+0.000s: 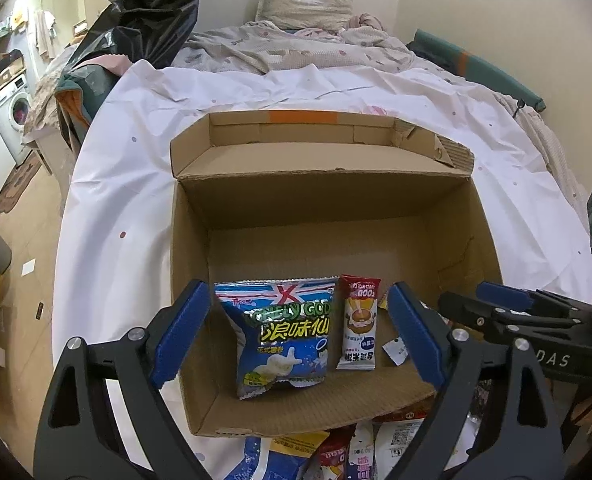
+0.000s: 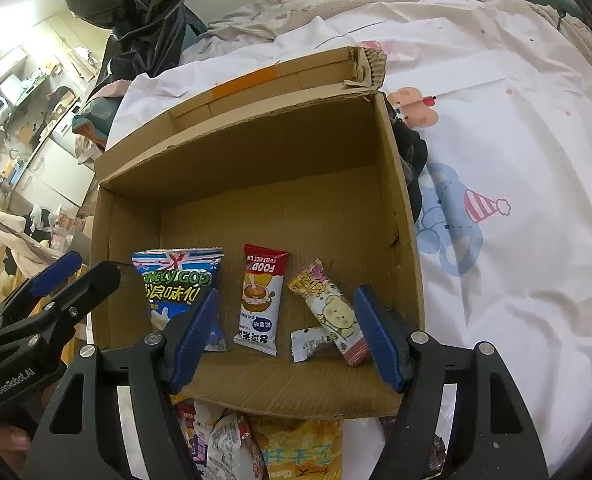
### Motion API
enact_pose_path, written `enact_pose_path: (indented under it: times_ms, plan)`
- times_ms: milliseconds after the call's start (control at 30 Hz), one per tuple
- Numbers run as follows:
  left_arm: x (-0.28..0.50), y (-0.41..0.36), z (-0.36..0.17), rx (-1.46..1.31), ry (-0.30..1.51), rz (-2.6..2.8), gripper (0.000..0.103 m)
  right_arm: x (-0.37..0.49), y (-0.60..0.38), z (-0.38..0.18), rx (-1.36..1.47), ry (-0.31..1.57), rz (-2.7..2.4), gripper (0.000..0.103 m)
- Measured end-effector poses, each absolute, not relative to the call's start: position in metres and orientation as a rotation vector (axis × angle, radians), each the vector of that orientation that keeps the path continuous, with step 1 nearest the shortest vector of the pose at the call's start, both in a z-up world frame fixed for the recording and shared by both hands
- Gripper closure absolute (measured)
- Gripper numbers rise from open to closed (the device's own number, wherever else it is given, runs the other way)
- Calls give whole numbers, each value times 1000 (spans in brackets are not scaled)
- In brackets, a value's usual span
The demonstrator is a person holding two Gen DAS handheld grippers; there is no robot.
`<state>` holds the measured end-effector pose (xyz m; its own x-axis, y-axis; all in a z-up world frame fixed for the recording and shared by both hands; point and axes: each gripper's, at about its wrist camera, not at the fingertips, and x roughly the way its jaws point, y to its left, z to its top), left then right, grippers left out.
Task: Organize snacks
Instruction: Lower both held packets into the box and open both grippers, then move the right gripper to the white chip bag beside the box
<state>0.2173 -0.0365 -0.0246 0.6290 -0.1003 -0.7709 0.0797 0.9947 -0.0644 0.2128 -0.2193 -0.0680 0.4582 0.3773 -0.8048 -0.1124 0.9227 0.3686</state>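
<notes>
**A:** what's the setup here, anyone?

**B:** open brown corrugated cardboard box [image 2: 256, 184] with creased flaps and a strip of orange tape on the far one, sitting on a crinkly white plastic sheet [image 2: 516, 128] printed with cartoon bears, spread over a bed.

**A:** and the snacks?

**B:** four along the box's near wall. Puffy, glossy blue-and-white chip bag [image 1: 280, 340] at the left; beside it a slim red-and-white rice cake packet [image 1: 358, 324]; then a pink-and-yellow cartoon-face snack bar [image 2: 330, 310] lying at a slant, with a small white sachet [image 2: 308, 342] touching its lower end. More shiny wrappers lie in a loose pile of packets [image 2: 280, 448] outside the box, right against its near wall.

**A:** grippers?

**B:** black frames, blue pads. Left gripper [image 1: 296, 332] spread wide, holding nothing, over the chip bag and rice cake. Right gripper [image 2: 288, 336] also wide and empty, over the rice cake and bar.

**A:** room?

**B:** rumpled floral quilt [image 1: 296, 46] and pillow behind, crumpled black plastic bag [image 1: 144, 4], white washing machine [image 1: 14, 114] far left.
</notes>
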Motion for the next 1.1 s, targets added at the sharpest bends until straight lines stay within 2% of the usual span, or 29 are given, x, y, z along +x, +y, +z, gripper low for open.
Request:
enact_pose_path:
  times_ms: [767,1100]
  plan:
    - [167,-5,-5,-111,873,-86,14,169,-221,-43,296,1006,325,30]
    - [128,12,-14,-56,893,28,14,135,-233,-42,338,1004,330,30]
